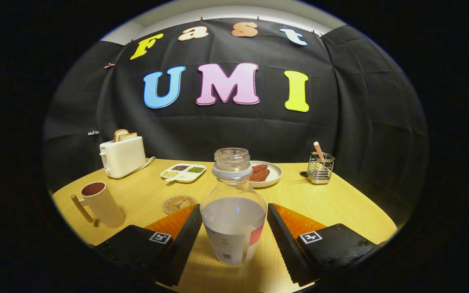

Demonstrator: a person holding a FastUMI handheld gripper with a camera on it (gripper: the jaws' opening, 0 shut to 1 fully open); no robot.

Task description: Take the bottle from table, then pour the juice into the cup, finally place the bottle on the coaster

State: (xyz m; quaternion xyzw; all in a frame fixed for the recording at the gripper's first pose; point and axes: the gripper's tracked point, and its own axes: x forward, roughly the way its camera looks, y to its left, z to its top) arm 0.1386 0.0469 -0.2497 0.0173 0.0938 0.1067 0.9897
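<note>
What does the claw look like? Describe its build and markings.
The claw has two flat, wedge-shaped fingers with ribbed inner faces. Each boxy finger base carries a square black-and-white marker tag. The fingers stand open, one on either side of the bottle.

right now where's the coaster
In the gripper view the round coaster lies flat on the wooden table, just beyond the hand-held gripper's left finger, between the mug and the uncapped bottle standing between the open fingers.
</note>
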